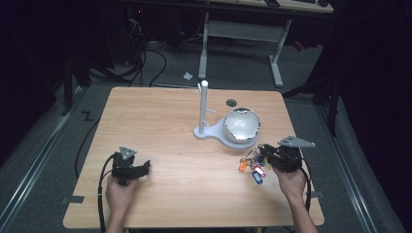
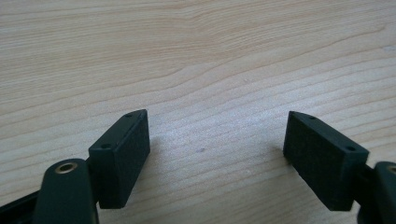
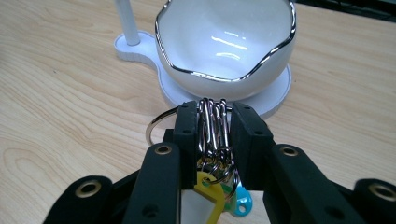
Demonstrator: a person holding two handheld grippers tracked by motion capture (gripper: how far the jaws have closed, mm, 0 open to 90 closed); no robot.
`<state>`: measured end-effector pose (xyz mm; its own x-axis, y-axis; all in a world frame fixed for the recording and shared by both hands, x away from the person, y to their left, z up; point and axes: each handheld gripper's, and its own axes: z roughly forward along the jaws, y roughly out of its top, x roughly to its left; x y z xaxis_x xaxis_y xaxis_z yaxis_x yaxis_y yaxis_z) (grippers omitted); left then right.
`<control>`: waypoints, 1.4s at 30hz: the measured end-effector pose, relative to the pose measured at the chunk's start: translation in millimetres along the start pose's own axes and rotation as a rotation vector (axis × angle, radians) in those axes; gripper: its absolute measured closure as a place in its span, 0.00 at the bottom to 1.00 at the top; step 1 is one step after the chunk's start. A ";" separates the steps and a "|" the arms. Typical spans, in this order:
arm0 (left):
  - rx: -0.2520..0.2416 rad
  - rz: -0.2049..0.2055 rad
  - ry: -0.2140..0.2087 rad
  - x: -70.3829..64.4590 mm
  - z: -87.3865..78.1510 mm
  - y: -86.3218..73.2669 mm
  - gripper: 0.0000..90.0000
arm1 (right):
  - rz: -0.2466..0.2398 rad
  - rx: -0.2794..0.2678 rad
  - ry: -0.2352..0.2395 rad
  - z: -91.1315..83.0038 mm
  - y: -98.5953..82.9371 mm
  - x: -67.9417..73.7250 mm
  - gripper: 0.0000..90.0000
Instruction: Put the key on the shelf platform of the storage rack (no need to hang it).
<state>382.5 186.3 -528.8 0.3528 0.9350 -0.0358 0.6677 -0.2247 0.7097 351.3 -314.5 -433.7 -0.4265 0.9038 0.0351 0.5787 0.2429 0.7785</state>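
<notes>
Big wooden table (image 1: pixel 160 121) takes up most of the rm, grey floor w/ cables around it and a white-legged desk (image 1: pixel 243 29) behind. On the table, right of centre, a white stand (image 1: pixel 206 128) w/ an upright post and a round base; a white bowl (image 1: pixel 241 124) w/ a shiny silver rim sits on that base. The left gripper (image 1: pixel 145 167) rests low at the near-left of the table, held in the person's left hand (image 1: pixel 119 191), jaws spread wide w/ nothing but bare wood between them. The right gripper (image 3: pixel 212 126) is at the near-right, just in front of the bowl, jaws pinched tight on a bunch of metal key rings (image 3: pixel 214 123). Coloured key tags (image 1: pixel 255 167), orange, blue, yellow etc., hang from the bunch, close to the tabletop.
</notes>
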 end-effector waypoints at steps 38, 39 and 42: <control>0.000 0.001 0.000 0.0 0.1 0.1 0.26 | -0.059 -0.076 0.028 -51.4 56.1 -9.3 0.84; 0.000 0.001 0.000 0.0 0.0 0.1 0.26 | -0.064 -0.077 0.027 -52.2 58.0 -9.1 0.84; 0.000 0.000 0.000 0.0 0.1 0.1 0.26 | -0.075 -0.087 0.029 -55.0 63.5 -8.7 0.84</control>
<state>382.6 186.3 -528.8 0.3530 0.9349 -0.0358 0.6677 -0.2249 0.7096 353.6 -326.3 -350.1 -0.4866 0.8736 -0.0082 0.4824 0.2765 0.8312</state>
